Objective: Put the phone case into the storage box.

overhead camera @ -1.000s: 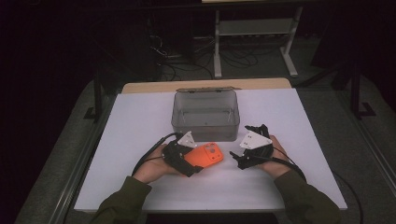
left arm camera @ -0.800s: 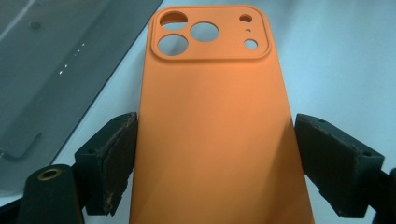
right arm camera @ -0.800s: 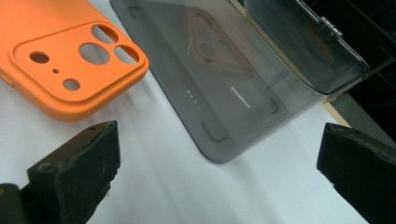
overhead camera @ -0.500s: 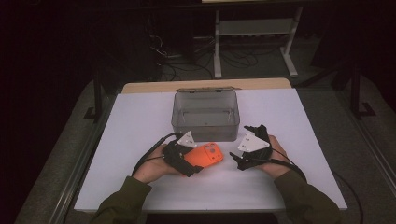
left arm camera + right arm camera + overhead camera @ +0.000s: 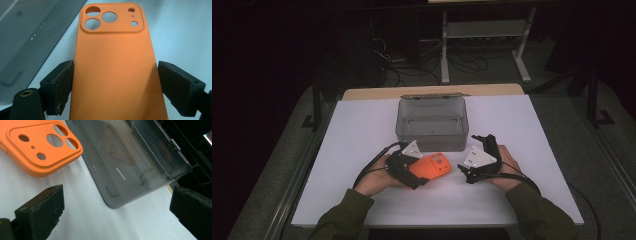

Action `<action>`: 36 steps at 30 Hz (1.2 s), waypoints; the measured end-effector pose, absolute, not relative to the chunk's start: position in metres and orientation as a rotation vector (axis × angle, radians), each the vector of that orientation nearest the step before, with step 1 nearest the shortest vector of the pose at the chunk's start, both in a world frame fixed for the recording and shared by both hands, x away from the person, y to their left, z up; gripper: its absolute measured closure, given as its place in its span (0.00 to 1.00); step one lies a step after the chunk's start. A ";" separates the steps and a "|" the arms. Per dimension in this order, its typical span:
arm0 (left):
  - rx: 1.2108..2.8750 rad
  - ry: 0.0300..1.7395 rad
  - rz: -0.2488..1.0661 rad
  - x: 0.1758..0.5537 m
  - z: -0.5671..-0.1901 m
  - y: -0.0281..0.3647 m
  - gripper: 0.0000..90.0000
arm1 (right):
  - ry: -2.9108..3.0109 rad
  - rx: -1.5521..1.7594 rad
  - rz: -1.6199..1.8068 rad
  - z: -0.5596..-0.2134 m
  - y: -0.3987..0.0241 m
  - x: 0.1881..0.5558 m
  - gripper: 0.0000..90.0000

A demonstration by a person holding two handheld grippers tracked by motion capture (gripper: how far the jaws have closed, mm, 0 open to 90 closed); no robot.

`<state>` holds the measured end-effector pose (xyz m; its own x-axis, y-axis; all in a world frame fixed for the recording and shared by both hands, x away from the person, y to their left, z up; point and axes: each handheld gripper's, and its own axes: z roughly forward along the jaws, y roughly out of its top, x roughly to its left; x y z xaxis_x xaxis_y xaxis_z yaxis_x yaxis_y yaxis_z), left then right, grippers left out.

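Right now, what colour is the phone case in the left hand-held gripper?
Orange, plain, no pattern. The phone case shows best in the left gripper view.

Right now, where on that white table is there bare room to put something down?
Bare patches lie left of the grey box and right of it, out to the table edges. The middle front is crowded: left gripper clamping the orange phone case, open right gripper beside it.

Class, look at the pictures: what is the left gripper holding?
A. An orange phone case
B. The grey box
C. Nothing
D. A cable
A: in the left gripper view the left gripper is shut on the orange phone case, one jaw against each long edge.
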<state>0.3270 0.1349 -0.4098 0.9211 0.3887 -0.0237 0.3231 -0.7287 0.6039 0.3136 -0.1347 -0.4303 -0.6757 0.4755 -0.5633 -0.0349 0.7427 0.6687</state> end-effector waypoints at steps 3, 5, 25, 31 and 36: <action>2.446 0.506 0.138 0.327 -0.410 0.135 0.18 | 2.170 0.317 0.843 -0.431 -0.134 0.313 0.00; 2.447 0.505 0.137 0.327 -0.410 0.135 0.18 | 2.169 0.306 0.836 -0.432 -0.133 0.312 0.00; 2.442 0.508 0.136 0.327 -0.409 0.135 0.18 | 2.123 0.193 0.752 -0.435 -0.127 0.306 0.00; 2.445 0.509 0.136 0.327 -0.409 0.135 0.18 | 2.103 0.159 0.727 -0.435 -0.125 0.304 0.00; 2.442 0.508 0.136 0.327 -0.409 0.136 0.18 | 2.096 0.128 0.705 -0.437 -0.124 0.303 0.00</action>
<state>0.3273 0.1355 -0.4091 0.9201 0.3908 -0.0262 0.3255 -0.7255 0.6065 0.3032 -0.1238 -0.4368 -0.5952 0.3422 -0.7271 -0.1666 0.8326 0.5282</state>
